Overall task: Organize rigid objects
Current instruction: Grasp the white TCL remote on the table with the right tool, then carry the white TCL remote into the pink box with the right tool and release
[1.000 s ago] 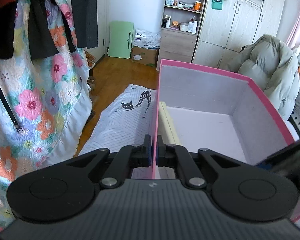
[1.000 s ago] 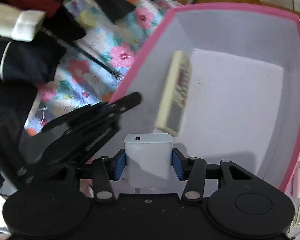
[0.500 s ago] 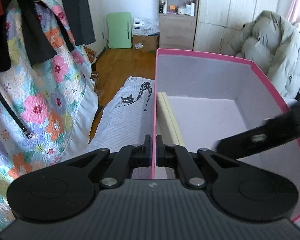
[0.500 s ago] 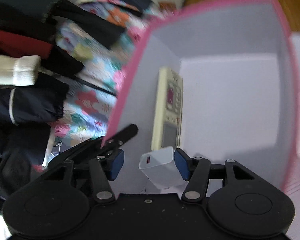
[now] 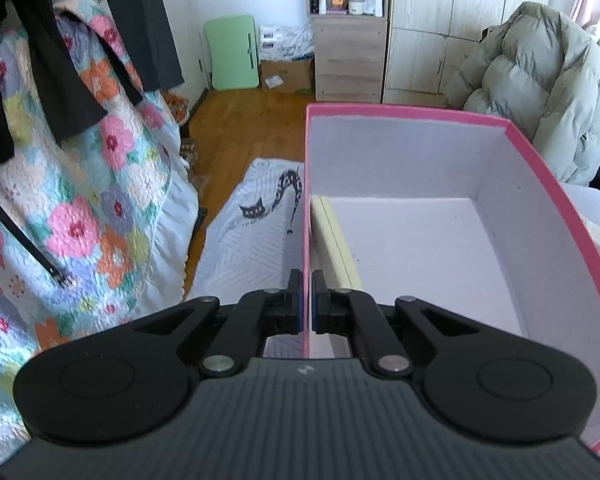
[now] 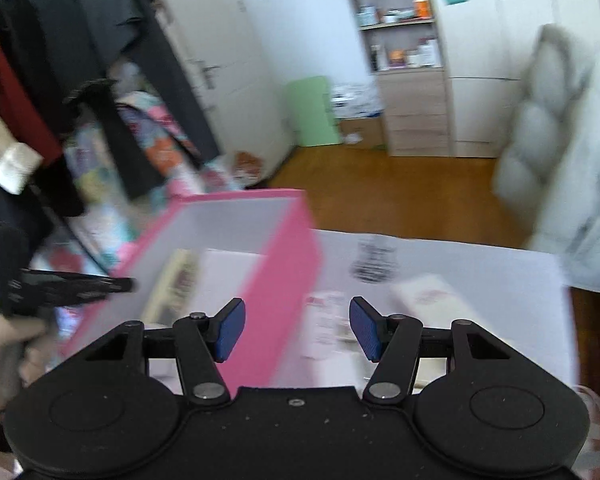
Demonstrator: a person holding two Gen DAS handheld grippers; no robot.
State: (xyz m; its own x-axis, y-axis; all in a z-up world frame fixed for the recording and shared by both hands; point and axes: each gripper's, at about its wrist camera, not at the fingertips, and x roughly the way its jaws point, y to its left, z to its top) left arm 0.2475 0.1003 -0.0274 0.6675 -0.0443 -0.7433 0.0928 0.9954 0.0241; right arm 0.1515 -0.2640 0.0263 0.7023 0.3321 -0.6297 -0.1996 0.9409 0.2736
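We are working in a bedroom with a wooden floor, over a white tabletop. Our left gripper is pinching the near left wall of the pink-rimmed cardboard box, steadying it. Just ahead of it inside, a cream remote control is lying along that wall, so we are judging one item stowed. Our right gripper is standing spread and empty, and blurred pale packets ahead are waiting to be boxed.

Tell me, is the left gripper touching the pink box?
Touching: in the left wrist view, the left gripper is shut on the box's near wall.
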